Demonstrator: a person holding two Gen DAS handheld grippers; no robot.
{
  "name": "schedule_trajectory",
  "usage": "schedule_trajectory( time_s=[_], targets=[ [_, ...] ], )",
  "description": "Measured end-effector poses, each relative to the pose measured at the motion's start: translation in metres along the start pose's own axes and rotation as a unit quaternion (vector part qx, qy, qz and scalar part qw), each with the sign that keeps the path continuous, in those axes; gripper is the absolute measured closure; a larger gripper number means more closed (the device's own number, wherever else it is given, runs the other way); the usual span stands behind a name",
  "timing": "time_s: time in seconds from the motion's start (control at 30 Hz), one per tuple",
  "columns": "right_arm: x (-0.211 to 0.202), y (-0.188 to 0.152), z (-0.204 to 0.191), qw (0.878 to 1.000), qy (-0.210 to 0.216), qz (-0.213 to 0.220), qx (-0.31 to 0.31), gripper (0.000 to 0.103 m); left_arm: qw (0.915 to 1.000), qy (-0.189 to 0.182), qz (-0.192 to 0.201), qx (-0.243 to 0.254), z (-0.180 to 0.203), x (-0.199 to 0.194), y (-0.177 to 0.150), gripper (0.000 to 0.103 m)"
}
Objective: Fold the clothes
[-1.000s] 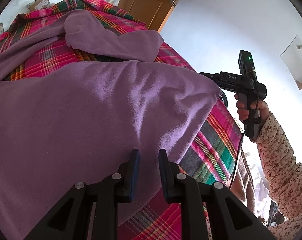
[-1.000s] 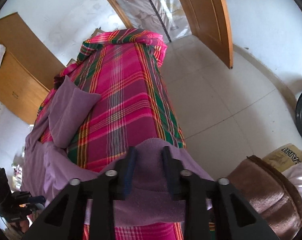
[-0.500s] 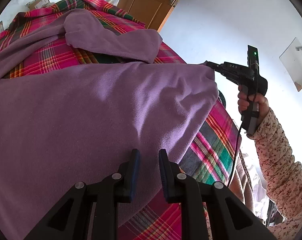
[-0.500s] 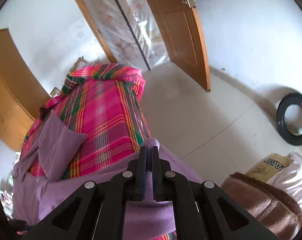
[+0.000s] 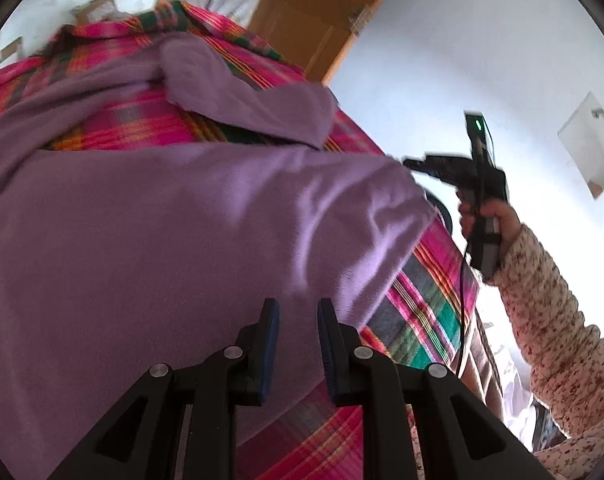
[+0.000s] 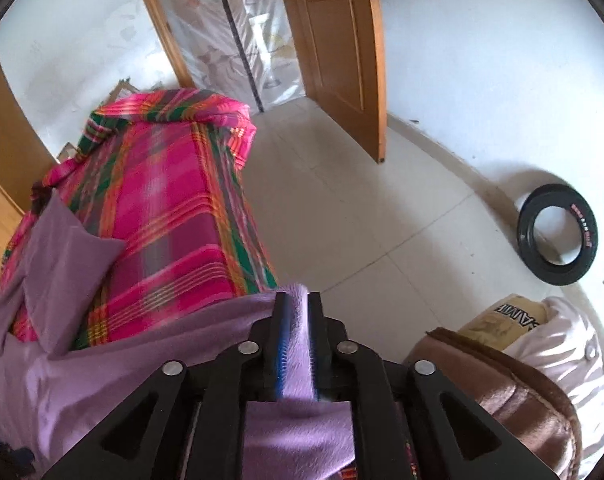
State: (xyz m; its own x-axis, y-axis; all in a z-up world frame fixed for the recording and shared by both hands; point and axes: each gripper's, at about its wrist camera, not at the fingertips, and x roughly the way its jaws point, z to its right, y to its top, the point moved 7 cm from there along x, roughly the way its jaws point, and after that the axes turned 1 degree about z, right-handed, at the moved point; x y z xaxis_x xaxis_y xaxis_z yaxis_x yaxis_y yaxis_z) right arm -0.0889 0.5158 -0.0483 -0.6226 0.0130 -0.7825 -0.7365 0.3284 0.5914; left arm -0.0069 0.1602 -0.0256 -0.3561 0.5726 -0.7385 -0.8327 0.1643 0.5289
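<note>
Left and right wrist views. The soft purple fleece garment point(image 5: 174, 248) lies spread over the pink, green and orange plaid bedcover point(image 6: 170, 204); its near portion runs under both grippers and out of frame, so its full outline and type cannot be made out. One folded-over purple flap point(image 5: 242, 96) rests higher up on the plaid. The left gripper point(image 5: 298, 316) hovers above the fleece, jaws apart with nothing between them. The right gripper point(image 6: 296, 308) has its jaws clamped on a raised corner of the garment at the bed's edge; in the left view its tips are hidden behind the fabric, and a hand point(image 5: 497, 220) in a floral-print sleeve point(image 5: 549, 304) holds the handle. Both views are slightly blurred. Room: white walls, pale tiled floor point(image 6: 365, 216), an open wooden door point(image 6: 337, 52), a black rubber tyre point(image 6: 557, 236) against the wall, and a brown plush item point(image 6: 513, 396) partly cut off.
</note>
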Motion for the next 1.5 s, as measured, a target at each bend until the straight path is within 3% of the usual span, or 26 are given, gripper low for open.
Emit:
schedule_trajectory(
  time_s=[0.03, 0.07, 0.27, 0.43, 0.53, 0.63, 0.77, 0.93, 1.1, 1.17, 1.23, 1.33, 1.4, 1.5],
  targets=[
    [-0.006, -0.001, -0.002, 1.0, 0.004, 0.005, -0.002, 0.076, 0.9999, 0.007, 0.009, -0.005, -0.006, -0.008, 0.0, 0.083],
    [-0.013, -0.002, -0.005, 1.0, 0.008, 0.011, -0.006, 0.073, 0.9996, 0.018, 0.019, -0.013, -0.015, -0.018, -0.001, 0.083],
    [-0.057, -0.019, -0.046, 0.996, 0.047, 0.046, -0.064, 0.073, 0.9905, 0.087, 0.082, -0.068, -0.071, -0.081, -0.014, 0.083],
    [-0.085, -0.06, -0.115, 0.977, 0.112, 0.052, -0.174, 0.073, 0.968, 0.156, 0.126, -0.151, -0.134, -0.141, -0.05, 0.083],
    [-0.084, -0.093, -0.152, 0.963, 0.122, 0.047, -0.237, 0.073, 0.9525, 0.186, 0.139, -0.197, -0.169, -0.17, -0.076, 0.083],
    [-0.075, -0.122, -0.181, 0.954, 0.137, 0.027, -0.267, 0.073, 0.9416, 0.199, 0.152, -0.226, -0.189, -0.187, -0.096, 0.083],
    [-0.08, -0.149, -0.212, 0.939, 0.16, 0.031, -0.303, 0.073, 0.9281, 0.216, 0.165, -0.255, -0.205, -0.204, -0.118, 0.083],
    [-0.088, -0.181, -0.247, 0.921, 0.176, 0.039, -0.347, 0.072, 0.91, 0.215, 0.18, -0.305, -0.226, -0.221, -0.146, 0.083],
    [-0.096, -0.206, -0.279, 0.904, 0.207, 0.037, -0.372, 0.071, 0.8991, 0.2, 0.185, -0.343, -0.24, -0.229, -0.164, 0.083],
    [-0.098, -0.215, -0.291, 0.897, 0.219, 0.035, -0.382, 0.07, 0.8938, 0.197, 0.185, -0.358, -0.245, -0.231, -0.169, 0.074],
    [-0.101, -0.226, -0.304, 0.888, 0.233, 0.032, -0.394, 0.07, 0.889, 0.183, 0.193, -0.373, -0.249, -0.233, -0.171, 0.073],
    [-0.102, -0.242, -0.32, 0.876, 0.25, 0.018, -0.412, 0.065, 0.8802, 0.161, 0.198, -0.4, -0.252, -0.233, -0.174, 0.067],
    [-0.1, -0.251, -0.329, 0.87, 0.253, 0.011, -0.424, 0.058, 0.8794, 0.158, 0.199, -0.402, -0.253, -0.232, -0.172, 0.067],
    [-0.098, -0.262, -0.34, 0.858, 0.257, 0.001, -0.444, 0.057, 0.8728, 0.148, 0.205, -0.417, -0.257, -0.232, -0.17, 0.066]
  ],
)
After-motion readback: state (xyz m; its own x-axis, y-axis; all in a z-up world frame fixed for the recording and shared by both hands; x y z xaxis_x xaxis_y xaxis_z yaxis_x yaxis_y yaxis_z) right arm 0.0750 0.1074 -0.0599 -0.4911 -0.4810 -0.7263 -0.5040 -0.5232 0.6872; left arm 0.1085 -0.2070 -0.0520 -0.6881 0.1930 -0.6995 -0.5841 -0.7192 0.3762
